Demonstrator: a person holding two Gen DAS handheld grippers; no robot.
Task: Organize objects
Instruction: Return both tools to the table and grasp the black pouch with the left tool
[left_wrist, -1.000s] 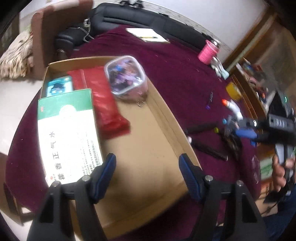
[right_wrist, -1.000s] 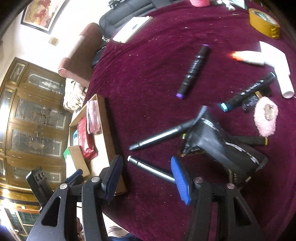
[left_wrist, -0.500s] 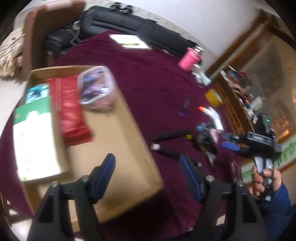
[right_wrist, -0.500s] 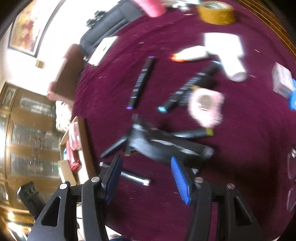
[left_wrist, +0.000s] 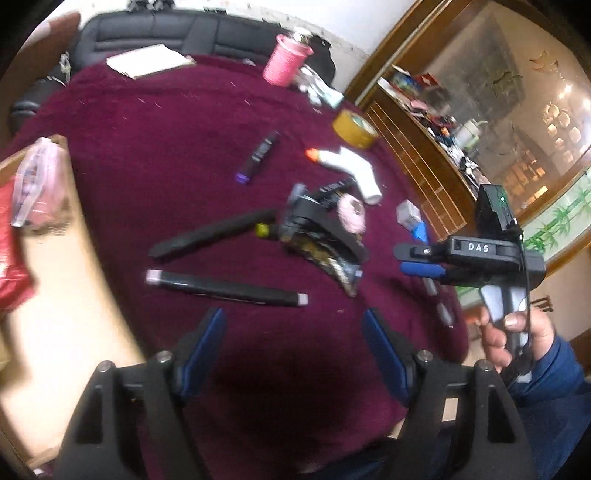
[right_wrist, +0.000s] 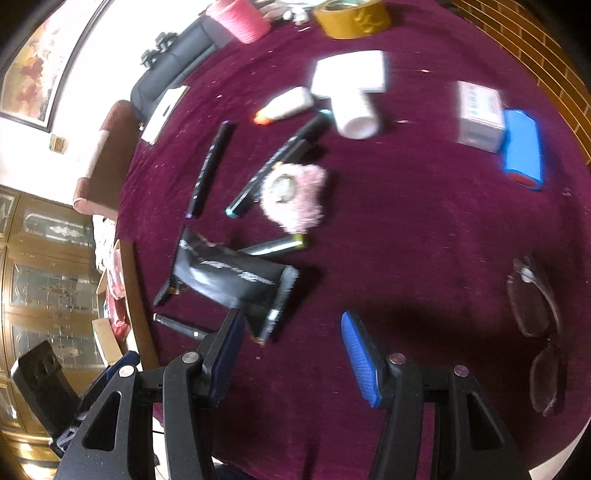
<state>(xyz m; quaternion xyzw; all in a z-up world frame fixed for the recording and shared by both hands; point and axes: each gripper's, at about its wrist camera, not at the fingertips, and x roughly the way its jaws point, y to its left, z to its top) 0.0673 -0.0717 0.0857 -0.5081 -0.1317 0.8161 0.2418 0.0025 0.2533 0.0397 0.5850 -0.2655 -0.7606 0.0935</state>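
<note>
Two views, catalogued in turn.

Left wrist view: your left gripper has just been widening its jaws, with nothing between them. Just ahead lies a black marker, long axis crosswise to the fingers, so it would sit across the gap. A second black marker lies beyond it, angled up to the right. A black foil pouch rests right of both. The cardboard box stands off to the left on the maroon cloth; it holds a clear lidded tub and a red packet. Your right gripper hangs at the far right, held by a hand.

Right wrist view: your right gripper stands apart, empty. The pouch lies just beyond its left finger, long axis slanting down to the right. Further off are a pink fluffy item, a tape roll, a small carton and eyeglasses.

Judged nearest: left for the marker, right for the pouch.
</note>
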